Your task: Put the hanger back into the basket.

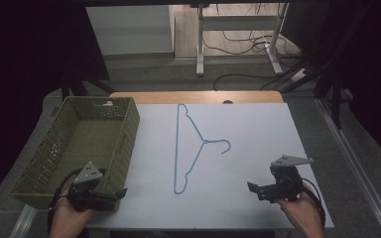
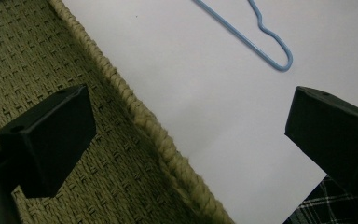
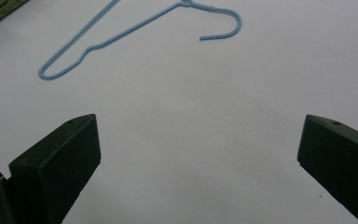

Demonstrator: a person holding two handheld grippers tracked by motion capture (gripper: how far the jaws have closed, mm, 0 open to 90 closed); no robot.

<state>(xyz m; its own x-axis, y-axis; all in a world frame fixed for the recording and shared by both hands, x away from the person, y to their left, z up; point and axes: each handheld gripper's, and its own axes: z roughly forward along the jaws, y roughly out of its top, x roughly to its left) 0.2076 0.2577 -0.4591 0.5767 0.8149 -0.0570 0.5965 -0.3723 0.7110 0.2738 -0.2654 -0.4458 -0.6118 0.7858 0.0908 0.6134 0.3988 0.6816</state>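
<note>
A thin blue wire hanger [image 1: 188,147] lies flat in the middle of the white table top [image 1: 258,129], its hook pointing right. Its near corner [image 2: 279,58] shows in the left gripper view, and its hook [image 3: 223,28] in the right gripper view. My left gripper [image 1: 121,193] is open at the near left, over the front right corner of an olive woven basket [image 1: 64,144]. My right gripper [image 1: 252,188] is open at the near right, above bare table, jaws pointing left toward the hanger. Nothing is between either pair of jaws.
The basket's braided rim [image 2: 168,144] runs between the left jaws, with its woven wall on one side and white table on the other. A wooden strip [image 1: 193,96] edges the table's far side. Beyond it are a desk frame [image 1: 238,34] and floor cables.
</note>
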